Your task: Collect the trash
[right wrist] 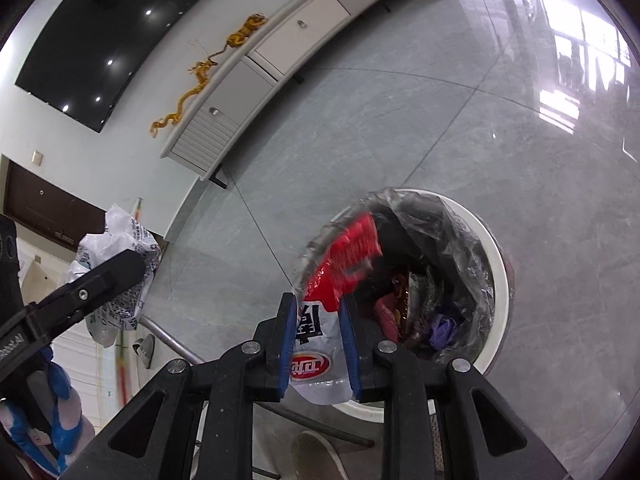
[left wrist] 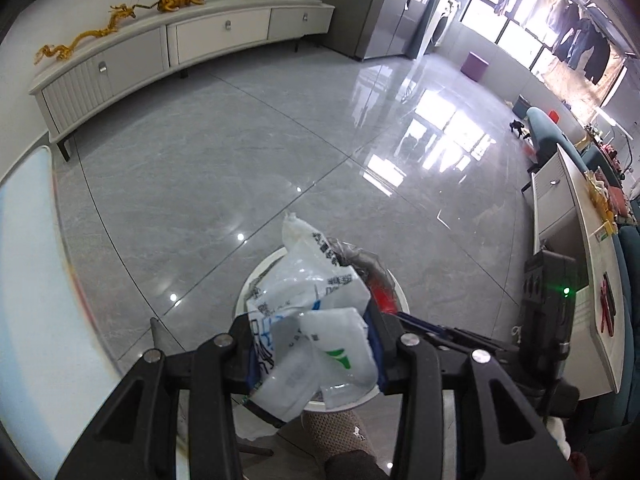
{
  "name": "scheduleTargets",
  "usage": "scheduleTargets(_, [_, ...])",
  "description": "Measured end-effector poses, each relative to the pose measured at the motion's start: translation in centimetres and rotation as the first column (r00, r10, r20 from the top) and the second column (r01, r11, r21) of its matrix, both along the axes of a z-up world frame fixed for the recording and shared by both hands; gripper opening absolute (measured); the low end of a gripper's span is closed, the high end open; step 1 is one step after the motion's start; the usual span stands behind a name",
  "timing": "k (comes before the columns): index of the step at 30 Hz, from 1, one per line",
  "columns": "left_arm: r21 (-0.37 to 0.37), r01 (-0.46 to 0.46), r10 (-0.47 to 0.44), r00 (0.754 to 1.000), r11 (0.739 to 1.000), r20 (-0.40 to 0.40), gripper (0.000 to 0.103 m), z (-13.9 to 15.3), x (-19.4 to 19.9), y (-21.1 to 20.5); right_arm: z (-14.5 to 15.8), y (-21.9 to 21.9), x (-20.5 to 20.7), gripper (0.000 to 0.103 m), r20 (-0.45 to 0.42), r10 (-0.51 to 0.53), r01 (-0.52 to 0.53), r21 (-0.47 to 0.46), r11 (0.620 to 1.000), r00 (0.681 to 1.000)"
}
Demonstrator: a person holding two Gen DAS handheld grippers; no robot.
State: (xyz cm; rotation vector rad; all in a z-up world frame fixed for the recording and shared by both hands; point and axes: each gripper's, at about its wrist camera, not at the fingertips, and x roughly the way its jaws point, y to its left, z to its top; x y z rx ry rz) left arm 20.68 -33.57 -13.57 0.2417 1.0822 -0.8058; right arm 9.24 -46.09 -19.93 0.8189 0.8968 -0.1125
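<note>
Trash collection over a grey tiled floor (right wrist: 440, 120): the left gripper (left wrist: 312, 344) clamps a crumpled white plastic wrapper (left wrist: 308, 300) printed in blue and green, held above the white trash bin (left wrist: 400, 296), which sits at 12 o'clock beyond its fingers. The right gripper (right wrist: 318, 344) pinches a red-and-white snack bag (right wrist: 340, 280) between blue pads (right wrist: 286, 344), the bag's red end tipping over the rim of the liner-lined bin at 1 o'clock. A white cabinet (right wrist: 280, 60) lines the wall at 11 o'clock.
</note>
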Motion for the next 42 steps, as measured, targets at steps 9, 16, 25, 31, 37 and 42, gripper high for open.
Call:
scheduleTargets(9, [-0.016,-0.021,0.020,0.997,1.000,-0.073,0.055,-1.1,0.4,-1.2,-1.3,-1.3,-1.0,0.043,-0.045,-0.056,0.058,0.027,0.998,0.997])
scheduleTargets(16, [-0.047,-0.072,0.070,0.997,0.996,-0.034,0.055,0.3,-0.2,0.2,0.8,-1.2,-1.6,0.047,-0.030,-0.090,0.090,0.003,0.996,0.995])
scheduleTargets(25, [-0.101,-0.237,0.252,0.949,0.966,0.188,0.056,5.3,-2.6,6.2,6.6,3.1,-1.2,0.055,0.010,-0.033,0.034,-0.182,0.983,0.999])
scheduleTargets(31, [-0.152,-0.307,0.340,0.882,0.940,0.326,0.062,8.6,-5.5,11.4,10.0,8.1,-0.8,0.060,0.048,0.049,-0.032,-0.308,0.951,0.998])
scheduleTargets(37, [-0.187,-0.384,0.427,0.811,0.904,0.399,0.066,10.8,-7.4,16.3,12.4,12.8,-1.0,0.072,0.085,0.103,-0.057,-0.432,0.900,0.991])
scheduleTargets(42, [-0.217,-0.452,0.500,0.744,0.865,0.444,0.079,11.9,-8.9,19.5,14.0,16.0,-1.3,0.083,0.117,0.126,-0.045,-0.531,0.846,0.985])
